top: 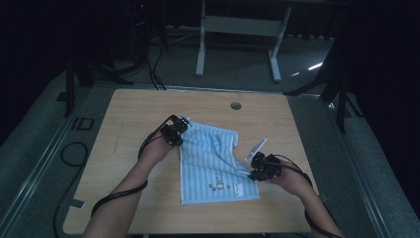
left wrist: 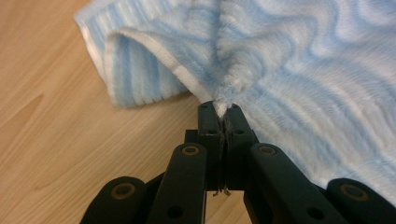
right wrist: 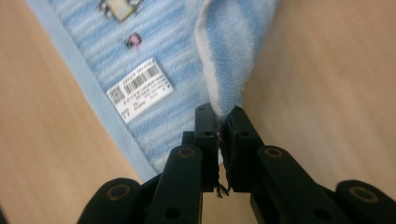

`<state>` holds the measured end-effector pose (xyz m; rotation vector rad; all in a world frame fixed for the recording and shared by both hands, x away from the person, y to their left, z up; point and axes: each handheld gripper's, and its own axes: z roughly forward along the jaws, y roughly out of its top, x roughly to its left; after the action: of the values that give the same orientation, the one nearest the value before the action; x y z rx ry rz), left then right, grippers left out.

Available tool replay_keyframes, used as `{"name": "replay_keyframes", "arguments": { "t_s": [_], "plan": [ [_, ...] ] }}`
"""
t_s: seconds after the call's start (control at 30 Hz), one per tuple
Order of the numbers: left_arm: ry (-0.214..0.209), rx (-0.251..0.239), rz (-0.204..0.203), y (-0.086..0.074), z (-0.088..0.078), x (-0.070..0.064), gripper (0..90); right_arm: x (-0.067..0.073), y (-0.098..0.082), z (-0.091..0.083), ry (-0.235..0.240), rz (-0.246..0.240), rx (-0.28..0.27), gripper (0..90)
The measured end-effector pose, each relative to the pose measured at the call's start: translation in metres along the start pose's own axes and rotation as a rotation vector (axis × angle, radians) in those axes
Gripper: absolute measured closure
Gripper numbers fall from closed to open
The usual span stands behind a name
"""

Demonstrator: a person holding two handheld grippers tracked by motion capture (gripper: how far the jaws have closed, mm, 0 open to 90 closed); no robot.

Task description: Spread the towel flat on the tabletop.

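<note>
Across the wooden table, the blue striped towel lies lengthwise toward the person, its far-left corner pinched by the closed left gripper, its right edge by the closed right gripper.

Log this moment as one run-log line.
left gripper shut on towel | right gripper shut on towel | towel part-folded on table

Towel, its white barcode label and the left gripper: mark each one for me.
towel (top: 203,158): high view, on its flat striped middle.
barcode label (right wrist: 140,88): right gripper view, on the label's printed middle.
left gripper (left wrist: 223,106): left gripper view, between its fingertips, where they pinch the towel's edge.
</note>
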<state>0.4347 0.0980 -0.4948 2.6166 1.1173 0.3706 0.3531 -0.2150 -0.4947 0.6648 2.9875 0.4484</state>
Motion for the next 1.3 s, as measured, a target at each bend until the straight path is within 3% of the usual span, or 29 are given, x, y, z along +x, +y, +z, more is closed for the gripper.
{"name": "replay_keyframes", "arguments": {
  "t_s": [0.1, 0.17, 0.23, 0.27, 0.33, 0.4, 0.53, 0.67, 0.77, 0.9, 0.97, 1.03, 1.13, 1.3],
  "plan": [
    [-0.004, 0.017, -0.008, 0.0, 0.008, -0.001, 87.5, 0.006, -0.01, 0.003, 0.012, 0.003, 0.009, 84.7],
    [-0.034, 0.04, -0.001, 0.0, 0.014, -0.001, 87.4, 0.01, -0.015, 0.004, 0.021, 0.007, 0.003, 84.3],
    [-0.03, 0.056, 0.005, -0.002, 0.018, -0.002, 86.8, 0.013, -0.018, 0.005, 0.033, 0.004, 0.017, 80.6],
    [-0.054, 0.065, -0.003, -0.003, 0.019, -0.003, 84.7, 0.013, -0.019, 0.006, 0.033, 0.0, 0.028, 77.9],
    [-0.039, 0.065, -0.003, -0.007, 0.015, -0.003, 71.9, 0.013, -0.021, 0.004, 0.022, 0.004, 0.031, 72.6],
    [-0.051, 0.056, 0.006, -0.011, 0.006, -0.004, 56.8, 0.01, -0.021, -0.003, 0.009, 0.019, 0.019, 70.4],
    [-0.051, 0.0, 0.036, -0.019, -0.02, -0.012, 49.8, -0.002, -0.017, -0.024, -0.028, 0.055, -0.031, 62.4],
    [-0.101, -0.081, 0.088, -0.023, -0.038, -0.036, 48.4, -0.01, -0.002, -0.034, -0.041, 0.076, -0.081, 56.0],
    [-0.162, -0.118, 0.138, -0.029, -0.04, -0.062, 48.1, -0.011, 0.016, -0.033, -0.043, 0.086, -0.098, 53.2],
    [-0.226, -0.097, 0.22, -0.039, -0.031, -0.094, 48.2, -0.014, 0.04, -0.021, -0.068, 0.059, -0.088, 50.3],
    [-0.236, -0.087, 0.253, -0.043, -0.027, -0.109, 48.3, -0.022, 0.051, -0.013, -0.098, 0.059, -0.064, 51.9],
    [-0.257, -0.086, 0.282, -0.047, -0.025, -0.121, 48.9, -0.033, 0.059, -0.005, -0.13, 0.079, -0.051, 64.8],
    [-0.295, -0.091, 0.301, -0.05, -0.024, -0.136, 52.2, -0.054, 0.071, 0.002, -0.185, 0.123, -0.04, 77.1],
    [-0.333, -0.078, 0.35, -0.053, -0.017, -0.153, 54.2, -0.081, 0.091, 0.019, -0.238, 0.192, -0.004, 71.4]
  ]
}}
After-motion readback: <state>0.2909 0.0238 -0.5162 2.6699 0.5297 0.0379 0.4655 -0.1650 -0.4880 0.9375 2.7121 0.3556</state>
